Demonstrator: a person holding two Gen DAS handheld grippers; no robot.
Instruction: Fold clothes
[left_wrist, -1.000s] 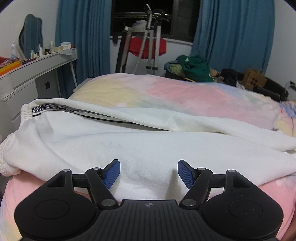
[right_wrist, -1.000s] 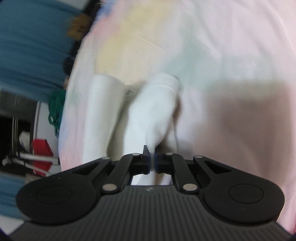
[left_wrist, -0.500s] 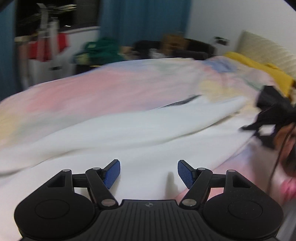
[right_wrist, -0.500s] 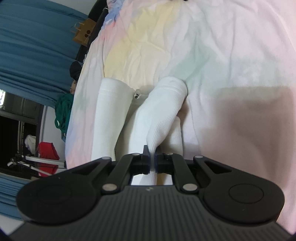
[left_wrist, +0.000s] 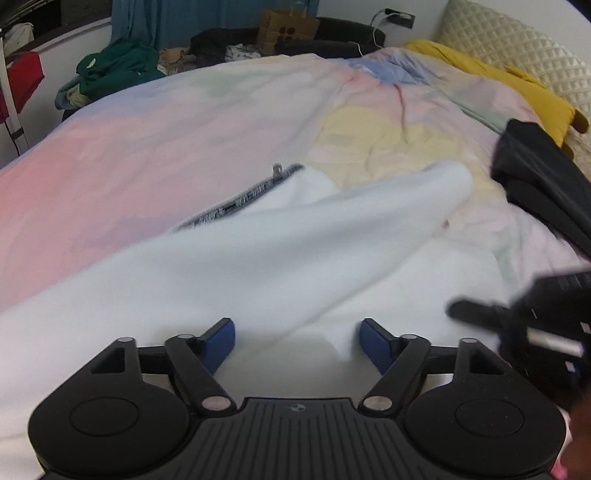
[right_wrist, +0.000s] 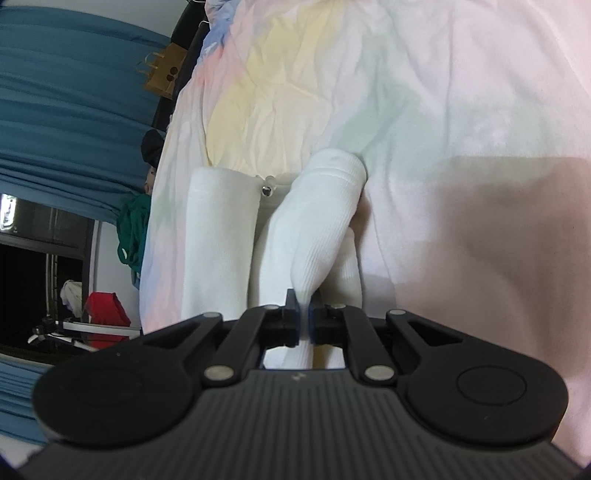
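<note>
A white garment (left_wrist: 295, 251) lies spread on the pastel bedspread (left_wrist: 147, 147), its zipper pull (left_wrist: 277, 169) at the far edge. My left gripper (left_wrist: 297, 336) hovers low over the cloth with its jaws opening; the blue pads press on nothing. In the right wrist view the garment's two long white parts (right_wrist: 221, 240) run away from me, a zipper pull (right_wrist: 266, 190) between them. My right gripper (right_wrist: 303, 314) is shut on the ribbed cuff (right_wrist: 332, 192) of the nearer part, which is lifted. That gripper shows blurred at the right edge (left_wrist: 535, 306) of the left wrist view.
A yellow pillow (left_wrist: 480, 70) and a quilted headboard (left_wrist: 517, 48) are at the far right, with a dark bundle (left_wrist: 535, 177) on the bed below them. Green clothes (left_wrist: 118, 66) and a paper bag (left_wrist: 288, 26) lie beyond the bed. Blue curtains (right_wrist: 74, 92) hang behind.
My left gripper has swept right along the garment, from the waistband end to the cuff end, and its jaws stand a little wider. The right gripper stays still, holding the cuff.
</note>
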